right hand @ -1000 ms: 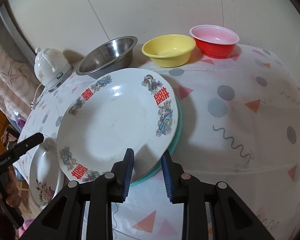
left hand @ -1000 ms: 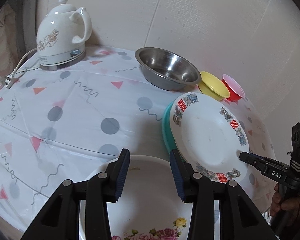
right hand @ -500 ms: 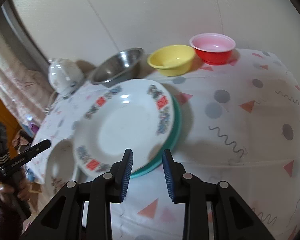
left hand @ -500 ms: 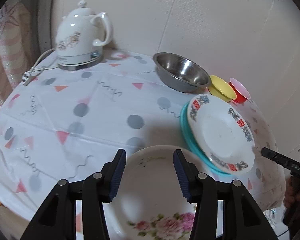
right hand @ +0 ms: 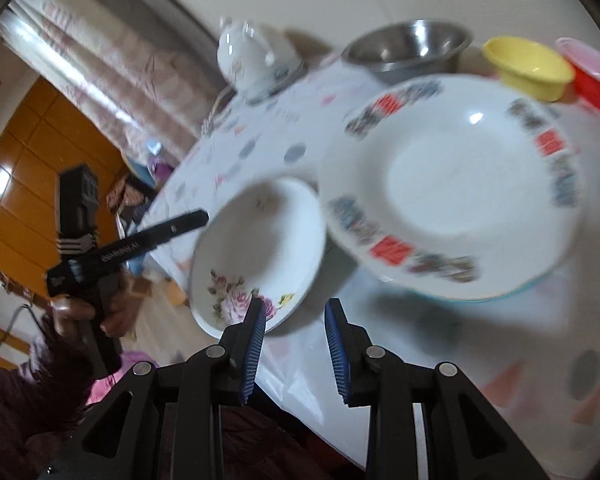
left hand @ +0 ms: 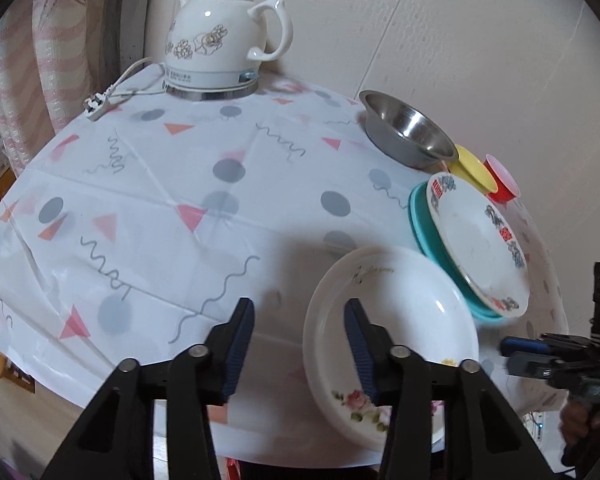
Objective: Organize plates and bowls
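A white flowered plate [left hand: 392, 320] lies at the table's near edge, partly overhanging it; it also shows in the right wrist view [right hand: 256, 252]. A white plate with red characters [left hand: 476, 240] sits on a teal plate [left hand: 422, 228] beside it, and shows blurred in the right wrist view [right hand: 452, 208]. My left gripper [left hand: 298, 340] is open and empty, its right finger over the flowered plate's near left rim. My right gripper [right hand: 294, 332] is open and empty just in front of the flowered plate's rim; it also shows in the left wrist view [left hand: 540, 356].
A steel bowl [left hand: 408, 136], a yellow bowl [left hand: 472, 168] and a red bowl [left hand: 502, 180] stand in a row by the back wall. A white kettle [left hand: 224, 36] with its cord [left hand: 112, 92] stands at the back left. The tablecloth [left hand: 180, 200] covers the round table.
My left gripper has swung left and pulled back, so the flowered plate now lies to its right. My right gripper has moved left and lower toward the flowered plate; its view is blurred.
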The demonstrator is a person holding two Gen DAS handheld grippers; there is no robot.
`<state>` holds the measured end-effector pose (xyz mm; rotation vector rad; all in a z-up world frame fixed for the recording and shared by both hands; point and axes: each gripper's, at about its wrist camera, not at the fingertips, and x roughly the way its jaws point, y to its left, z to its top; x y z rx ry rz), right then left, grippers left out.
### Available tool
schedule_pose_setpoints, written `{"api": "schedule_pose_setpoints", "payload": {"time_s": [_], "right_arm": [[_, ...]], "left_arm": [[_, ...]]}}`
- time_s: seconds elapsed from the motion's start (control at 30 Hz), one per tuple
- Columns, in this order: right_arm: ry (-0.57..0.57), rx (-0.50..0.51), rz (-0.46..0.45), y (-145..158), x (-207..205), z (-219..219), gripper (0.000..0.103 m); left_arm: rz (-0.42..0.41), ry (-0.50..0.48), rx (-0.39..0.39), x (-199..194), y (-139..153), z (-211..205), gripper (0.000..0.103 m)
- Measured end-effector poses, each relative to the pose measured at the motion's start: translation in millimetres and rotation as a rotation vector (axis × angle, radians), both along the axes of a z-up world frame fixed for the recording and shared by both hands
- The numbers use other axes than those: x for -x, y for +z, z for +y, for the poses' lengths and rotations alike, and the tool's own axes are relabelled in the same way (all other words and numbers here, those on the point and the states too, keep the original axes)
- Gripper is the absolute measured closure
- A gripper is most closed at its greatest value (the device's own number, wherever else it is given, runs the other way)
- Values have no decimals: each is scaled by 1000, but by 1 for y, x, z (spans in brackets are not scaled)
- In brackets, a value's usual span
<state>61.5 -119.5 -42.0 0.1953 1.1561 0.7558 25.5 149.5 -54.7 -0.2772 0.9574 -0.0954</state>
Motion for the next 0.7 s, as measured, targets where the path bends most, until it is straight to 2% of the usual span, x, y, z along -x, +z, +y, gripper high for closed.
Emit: {"api": "schedule_pose_setpoints", "payload": {"time_s": [0.13,0.3,0.47,0.57,0.7], "right_arm": [[-13,0,20,-10,-6,13,72],[-20,39,1,-15,-10,22,72],[-26,43,20,-24,-12,21,76],[-30,24,54,-30,-14,23,76],[-36,5,65,-32,-14,21,77]], "left_arm": [[1,-22,27,2,-4,1,61],[21,-41,45,2,-13,-3,61],[47,-55,32,0,-22,-10,62],[56,-55,19,0,-24,-12,71],[46,-47,20,2,-24,-12,72]]}}
